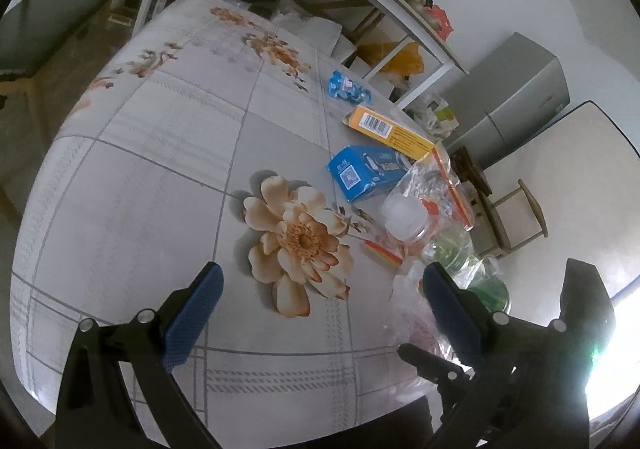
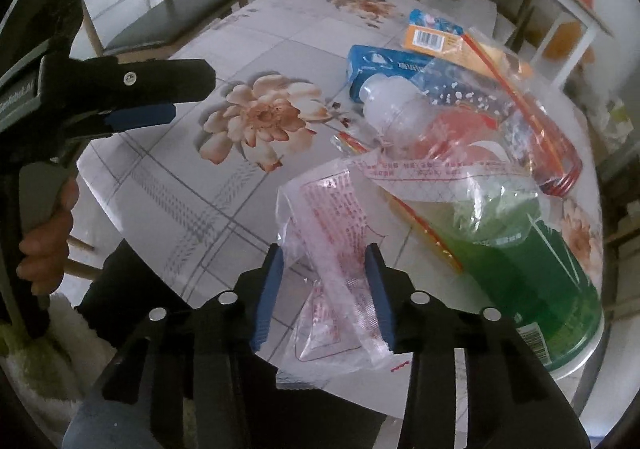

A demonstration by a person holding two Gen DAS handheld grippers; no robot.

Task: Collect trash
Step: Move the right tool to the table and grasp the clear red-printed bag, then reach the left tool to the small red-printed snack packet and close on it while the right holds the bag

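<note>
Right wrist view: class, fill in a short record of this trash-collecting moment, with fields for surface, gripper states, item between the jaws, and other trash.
surface: table with floral cloth
right gripper: jaws either side of clear printed plastic bag, right pad touching it
left gripper: open, empty
nearby trash: green bottle, white-capped bottle, blue box, orange box

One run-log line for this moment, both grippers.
left gripper: open, empty, over table | right gripper: jaws around clear plastic bag, contact unclear | green bottle: uncollected
</note>
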